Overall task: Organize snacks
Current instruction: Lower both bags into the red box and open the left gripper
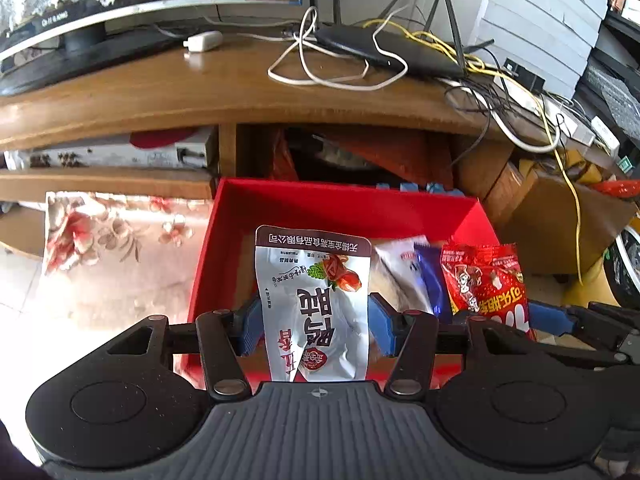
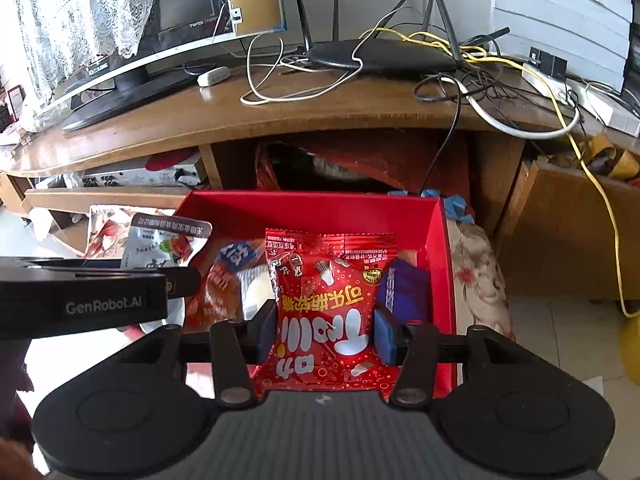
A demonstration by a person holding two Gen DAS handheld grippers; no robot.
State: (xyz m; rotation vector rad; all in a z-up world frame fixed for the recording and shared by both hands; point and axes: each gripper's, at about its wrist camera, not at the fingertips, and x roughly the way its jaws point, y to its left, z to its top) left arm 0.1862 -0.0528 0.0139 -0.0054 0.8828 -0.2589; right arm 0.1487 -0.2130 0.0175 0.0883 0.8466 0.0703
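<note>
Red box (image 1: 344, 208) is seen mid-frame below the wooden desk (image 1: 200, 88), with white snack pouch (image 1: 316, 304) clamped in the left gripper (image 1: 316, 328) and red candy bag (image 2: 328, 304) clamped in the right gripper (image 2: 326, 336), both over it.

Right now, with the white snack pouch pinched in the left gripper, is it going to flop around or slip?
The white snack pouch stands upright between the left gripper's pads, so it is probably fairly stiff. Its film looks glossy and creased, so it may slip if the grip loosens. It looks flat and thin, likely light, and should drop easily into the red box.
</note>
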